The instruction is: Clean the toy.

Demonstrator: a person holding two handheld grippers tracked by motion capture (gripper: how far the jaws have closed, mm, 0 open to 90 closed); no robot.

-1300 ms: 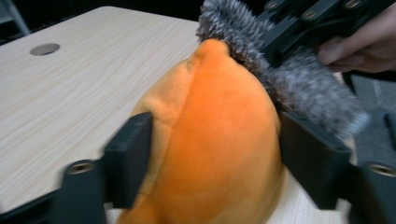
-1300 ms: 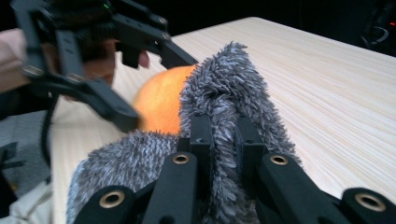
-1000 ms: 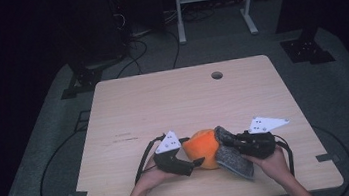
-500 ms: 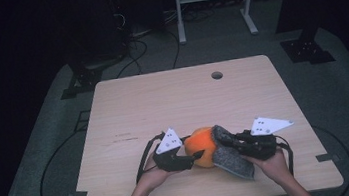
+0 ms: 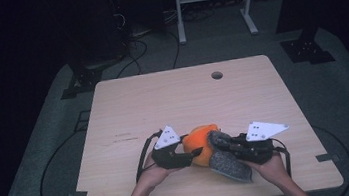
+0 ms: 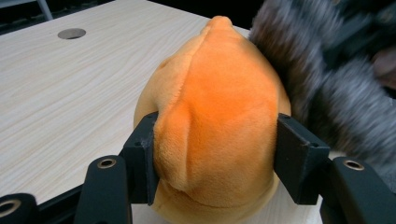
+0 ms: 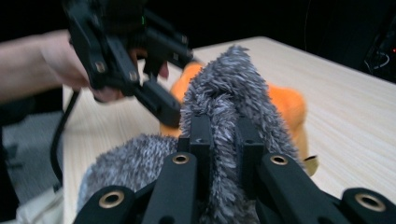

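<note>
In the lower middle of the high view, two forearms rise from the bottom edge and angle inward toward each other. The left hand (image 5: 152,173) holds the left gripper (image 5: 193,152) low over the counter (image 5: 163,104), aimed toward the right of the frame. Its fingers have just been closing and now press on both sides of the orange plush toy (image 5: 200,142), which sits between the two grippers, near the counter's front edge.

The left gripper view shows what the overhead one cannot: the black fingers (image 6: 142,158) dent the plush flanks of the orange plush toy (image 6: 219,121), whose long axis runs away from the camera, its narrow tip pointing to the top of the frame and its broad end at the bottom.

To the right in the high view, the right hand (image 5: 271,166) holds the right gripper (image 5: 214,142), aimed leftward, at the grey furry part (image 5: 228,164), which slants down toward the frame's lower right. In the right gripper view the narrow-set fingers (image 7: 201,140) pinch an upright ridge of this grey furry part (image 7: 229,93), with orange showing behind it and the left gripper (image 7: 166,109) at upper left.
</note>
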